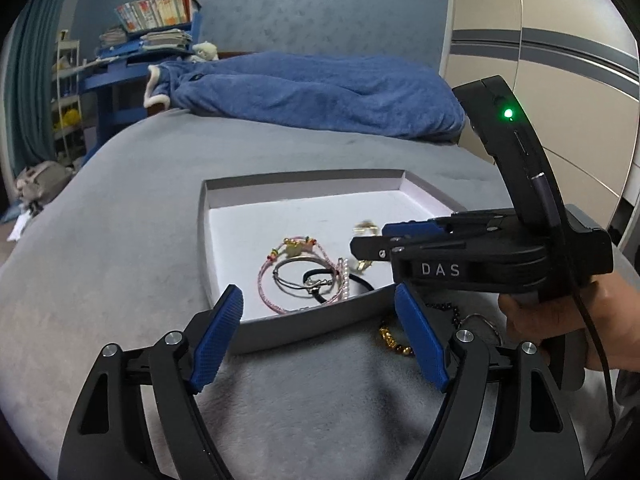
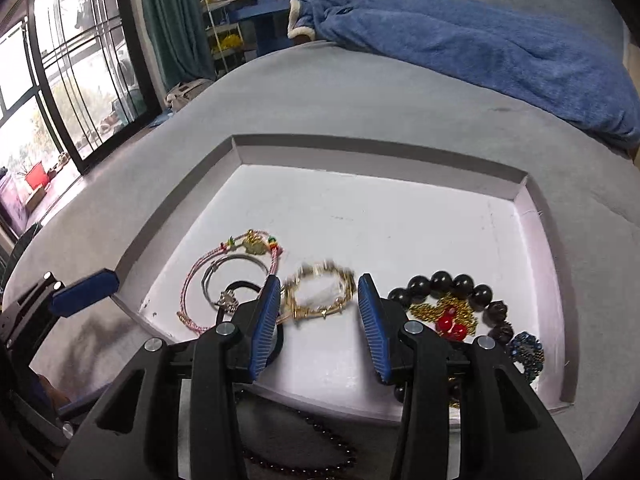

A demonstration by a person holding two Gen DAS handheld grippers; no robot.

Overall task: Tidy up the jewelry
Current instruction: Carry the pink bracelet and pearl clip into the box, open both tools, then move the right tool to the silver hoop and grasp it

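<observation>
A shallow white tray (image 2: 536, 216) lies on a grey bed (image 1: 120, 240), with a blue blanket (image 1: 320, 92) heaped beyond its far rim.

Inside the tray, at its near left corner, lie a pink cord bracelet (image 2: 192, 280), a silver bangle (image 2: 236, 264) and a black hair tie (image 2: 240, 288), overlapping. Just right of these a gold bracelet (image 2: 320, 292) shows blurred. Further right sit a black bead bracelet (image 2: 452, 284), a gold chain with a red charm (image 2: 452, 320) inside its loop, and a blue beaded piece (image 2: 528, 352) near the tray's right wall.

The right hand-held gripper (image 2: 318, 320) hangs over the tray's near edge, its jaws at a narrow gap; the gold bracelet sits ahead of the tips, and whether they touch it I cannot tell. The left hand-held gripper (image 1: 320, 336) is outside the tray's near wall, jaws wide with nothing between them.

Outside the tray, only the left view shows an amber bead bracelet (image 1: 394, 340) on the bed; only the right view shows a dark bead string (image 2: 304, 452) below the near wall. The left view's sight of the tray's right half is blocked by the right tool and the hand (image 1: 560, 320) gripping it.
</observation>
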